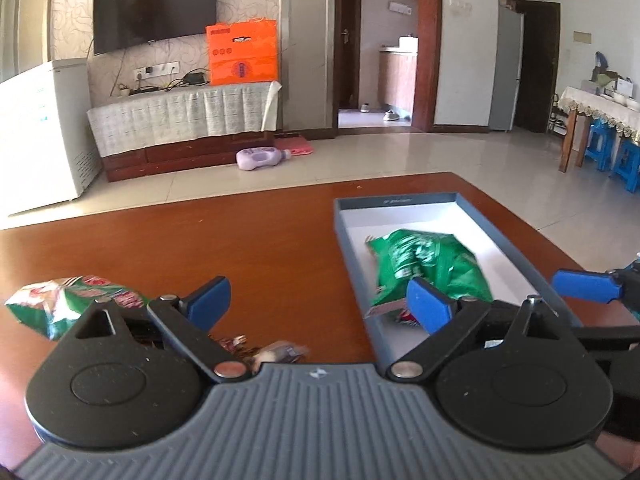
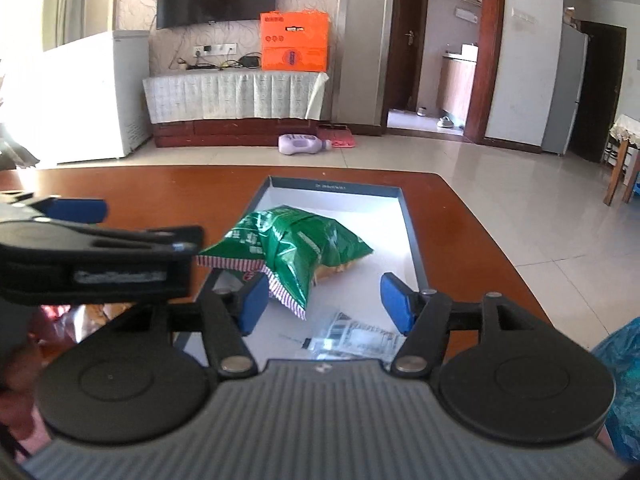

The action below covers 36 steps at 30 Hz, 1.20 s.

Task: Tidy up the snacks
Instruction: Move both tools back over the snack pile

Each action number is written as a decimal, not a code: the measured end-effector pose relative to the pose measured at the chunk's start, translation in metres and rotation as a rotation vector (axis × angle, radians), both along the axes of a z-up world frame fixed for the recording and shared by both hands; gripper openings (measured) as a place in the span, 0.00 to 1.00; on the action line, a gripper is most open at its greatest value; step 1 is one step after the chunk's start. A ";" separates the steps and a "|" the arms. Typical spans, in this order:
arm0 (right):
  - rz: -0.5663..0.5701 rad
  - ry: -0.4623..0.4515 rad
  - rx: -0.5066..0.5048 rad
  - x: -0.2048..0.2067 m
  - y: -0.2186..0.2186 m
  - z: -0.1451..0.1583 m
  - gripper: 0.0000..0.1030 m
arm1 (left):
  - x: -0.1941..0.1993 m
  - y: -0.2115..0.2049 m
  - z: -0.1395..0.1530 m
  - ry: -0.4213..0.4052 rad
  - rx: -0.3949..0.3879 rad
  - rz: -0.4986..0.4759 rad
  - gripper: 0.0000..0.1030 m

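Observation:
A grey-blue tray [image 1: 400, 201] [image 2: 412, 232] stands on the brown table. A green snack bag [image 1: 424, 268] [image 2: 296, 244] lies in it, with a clear wrapped packet [image 2: 356, 336] in front of it. My left gripper [image 1: 320, 304] is open and empty above the table, left of the tray. A second green-and-red snack bag [image 1: 68, 300] lies on the table at its left, and small wrapped sweets [image 1: 276, 354] lie under it. My right gripper [image 2: 324, 304] is open and empty over the tray's near end; its left finger [image 2: 254, 304] is next to the bag's corner.
The left gripper's body [image 2: 96, 252] shows at the left of the right wrist view. The right gripper's finger [image 1: 584, 284] shows at the right of the left wrist view. A blue plastic bag [image 2: 620, 360] lies at the table's right. The table's far edge [image 1: 240, 204] drops to tiled floor.

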State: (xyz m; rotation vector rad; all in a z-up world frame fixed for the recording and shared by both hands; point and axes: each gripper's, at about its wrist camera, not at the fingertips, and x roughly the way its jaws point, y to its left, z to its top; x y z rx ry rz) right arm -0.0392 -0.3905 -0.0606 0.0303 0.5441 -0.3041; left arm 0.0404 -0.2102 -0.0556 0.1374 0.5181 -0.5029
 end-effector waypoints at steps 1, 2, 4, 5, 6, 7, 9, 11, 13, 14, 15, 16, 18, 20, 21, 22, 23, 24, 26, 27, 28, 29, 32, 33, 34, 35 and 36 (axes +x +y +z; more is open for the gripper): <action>-0.007 0.017 -0.003 0.001 0.000 -0.002 0.62 | -0.001 0.004 0.000 0.000 0.005 0.005 0.94; -0.009 0.031 -0.003 0.003 0.001 -0.004 0.62 | -0.002 0.007 -0.001 0.001 0.010 0.009 0.94; -0.011 0.059 -0.009 0.006 0.000 -0.009 0.62 | -0.002 0.011 -0.001 0.003 0.021 0.013 0.94; -0.011 0.073 -0.015 0.007 -0.001 -0.011 0.62 | -0.003 0.013 -0.002 0.004 0.025 0.013 0.94; -0.012 0.087 -0.014 0.007 -0.001 -0.013 0.62 | -0.003 0.012 -0.002 0.006 0.030 0.010 0.94; -0.014 0.109 -0.003 0.009 -0.003 -0.016 0.62 | -0.004 0.012 -0.002 0.007 0.034 0.006 0.94; -0.003 0.125 0.028 0.013 -0.004 -0.019 0.64 | -0.005 0.012 -0.003 0.009 0.039 0.002 0.94; 0.033 0.091 0.107 0.015 -0.005 -0.017 0.64 | -0.005 0.011 -0.003 0.011 0.041 0.002 0.94; 0.044 0.073 0.129 0.018 -0.004 -0.015 0.61 | -0.005 0.012 -0.001 0.010 0.030 0.013 0.94; 0.003 0.079 0.092 0.020 -0.001 -0.015 0.61 | -0.006 0.014 -0.001 0.020 0.029 0.008 0.94; -0.022 0.079 0.067 0.020 0.001 -0.013 0.61 | -0.006 0.016 -0.003 0.023 0.032 0.009 0.94; -0.036 0.068 0.055 0.018 0.002 -0.011 0.61 | -0.007 0.020 -0.003 0.020 0.039 0.016 0.94; -0.033 0.020 0.069 0.012 0.004 -0.005 0.61 | -0.010 0.027 -0.003 0.011 0.057 0.033 0.94; 0.012 -0.065 0.117 0.003 0.010 0.005 0.61 | -0.012 0.037 -0.002 0.000 0.066 0.061 0.94; 0.033 -0.096 0.137 -0.001 0.012 0.009 0.61 | -0.014 0.044 -0.001 -0.007 0.070 0.078 0.94; 0.066 -0.130 0.173 -0.004 0.017 0.012 0.61 | -0.015 0.051 -0.001 -0.013 0.073 0.097 0.94; 0.094 -0.145 0.208 -0.003 0.019 0.013 0.62 | -0.017 0.059 0.000 -0.015 0.074 0.112 0.94; 0.121 -0.152 0.246 -0.001 0.022 0.013 0.62 | -0.018 0.068 -0.001 -0.014 0.077 0.128 0.94; 0.180 -0.160 0.328 0.004 0.031 0.013 0.62 | -0.021 0.085 -0.002 -0.010 0.089 0.162 0.94; 0.202 -0.164 0.353 0.007 0.035 0.013 0.62 | -0.023 0.094 -0.004 -0.008 0.095 0.179 0.94; 0.230 -0.171 0.376 0.009 0.042 0.014 0.62 | -0.025 0.102 -0.005 -0.004 0.097 0.195 0.94; 0.254 -0.176 0.397 0.011 0.047 0.015 0.62 | -0.027 0.111 -0.007 0.004 0.097 0.209 0.94; 0.341 -0.150 0.481 0.023 0.066 0.011 0.62 | -0.033 0.135 -0.011 0.026 0.094 0.246 0.94; 0.359 -0.124 0.505 0.029 0.071 0.007 0.62 | -0.034 0.142 -0.012 0.034 0.093 0.253 0.94; 0.366 -0.095 0.513 0.034 0.076 0.004 0.62 | -0.036 0.148 -0.014 0.043 0.090 0.260 0.94; 0.362 -0.070 0.504 0.037 0.081 0.001 0.62 | -0.037 0.153 -0.015 0.050 0.087 0.266 0.94; 0.351 -0.043 0.484 0.042 0.084 -0.002 0.62 | -0.038 0.157 -0.016 0.056 0.082 0.270 0.94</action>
